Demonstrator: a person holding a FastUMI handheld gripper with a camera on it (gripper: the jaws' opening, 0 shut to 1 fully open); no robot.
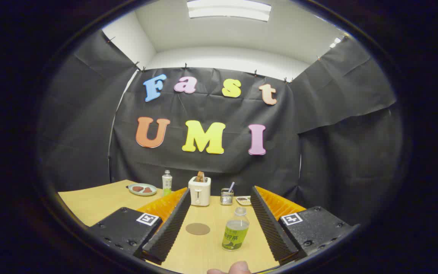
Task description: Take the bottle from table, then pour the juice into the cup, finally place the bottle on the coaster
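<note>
The bottle (235,233) stood upright on the tabletop (89,203), between the fingers of my tool (219,232) and nearer the right one, touching neither. I had the tool spread wide, gripping nothing. The coaster (197,228) lay flat to the bottle's left, apart from it, close to the left finger. Beyond the fingers I saw a toaster (199,191) with bread in its slot, a small tin (226,196) with a spoon, a second bottle (167,182), and a plate (142,189) of food. A fingertip (234,268) showed at the near edge.
</note>
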